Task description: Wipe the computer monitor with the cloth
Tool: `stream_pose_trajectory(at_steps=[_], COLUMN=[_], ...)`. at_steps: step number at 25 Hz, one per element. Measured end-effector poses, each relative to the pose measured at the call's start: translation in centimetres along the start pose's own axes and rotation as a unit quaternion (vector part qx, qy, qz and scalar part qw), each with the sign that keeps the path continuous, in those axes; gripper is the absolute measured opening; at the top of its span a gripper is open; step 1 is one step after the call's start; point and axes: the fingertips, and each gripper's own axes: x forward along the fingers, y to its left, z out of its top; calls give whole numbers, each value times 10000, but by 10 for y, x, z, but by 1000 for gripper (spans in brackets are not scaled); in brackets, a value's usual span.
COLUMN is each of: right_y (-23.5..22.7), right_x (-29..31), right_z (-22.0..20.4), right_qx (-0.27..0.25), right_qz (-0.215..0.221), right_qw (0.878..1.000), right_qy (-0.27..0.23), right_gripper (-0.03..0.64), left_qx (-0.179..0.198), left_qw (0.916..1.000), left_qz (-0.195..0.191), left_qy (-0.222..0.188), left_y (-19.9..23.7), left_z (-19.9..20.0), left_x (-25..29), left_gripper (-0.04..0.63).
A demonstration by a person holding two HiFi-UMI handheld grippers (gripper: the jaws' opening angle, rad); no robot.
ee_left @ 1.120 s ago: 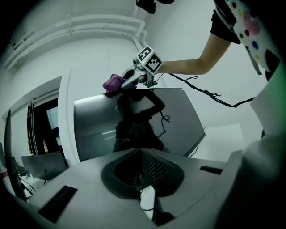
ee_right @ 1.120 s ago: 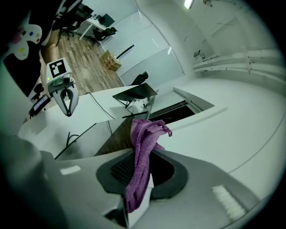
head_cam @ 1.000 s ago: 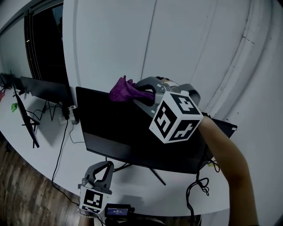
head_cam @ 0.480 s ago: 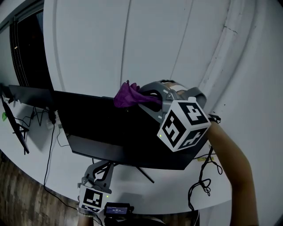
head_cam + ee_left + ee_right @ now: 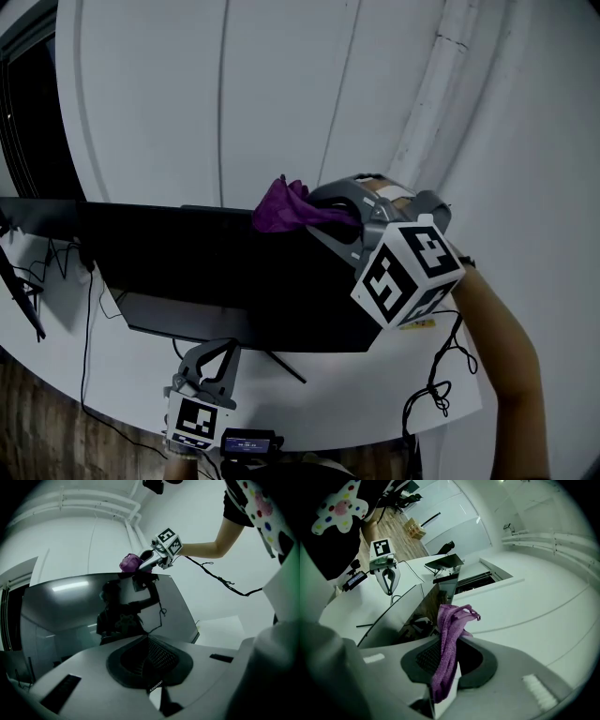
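Pinching the purple cloth (image 5: 280, 207) between its jaws, the right gripper (image 5: 323, 217) holds the bunched fabric at the top edge of the monitor (image 5: 234, 277), toward its upper right corner. The left gripper (image 5: 216, 361) hangs low in front of the screen, above the white surface (image 5: 375, 417), with its jaws drawn together on nothing. The likeliest trouble, as I judge it, is that only a small wad of cloth stands out beyond the jaws, so a stroke down the glass could bring the hard gripper tips against the panel and mark it. A firm push this high up could also rock the monitor on its thin stand (image 5: 281, 361), since nothing braces it. The cable (image 5: 215, 577) hanging from the right gripper could snag on the monitor's corner. The left gripper view shows the glossy screen face and the reflection in it, where the head view gives only a dark slab. The right gripper view alone shows the cloth running down deep between the jaws.
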Motion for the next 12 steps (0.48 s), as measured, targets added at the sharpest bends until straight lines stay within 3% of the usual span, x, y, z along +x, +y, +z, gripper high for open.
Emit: stream_pose_trajectory(at_steps=[5, 12], right_y=[0, 12], right_x=[2, -47], right_z=[-12, -49], right_qx=[97, 389], right_qz=[-3, -168], right_qw=[9998, 9985], right_qy=[156, 344], right_gripper=[78, 78], left_qx=[-5, 29], left_qw=[9998, 9993], left_qz=[-182, -359], left_qy=[-51, -65], left_y=[6, -26], left_z=[-4, 9], left_x=[10, 23], left_gripper=[5, 5])
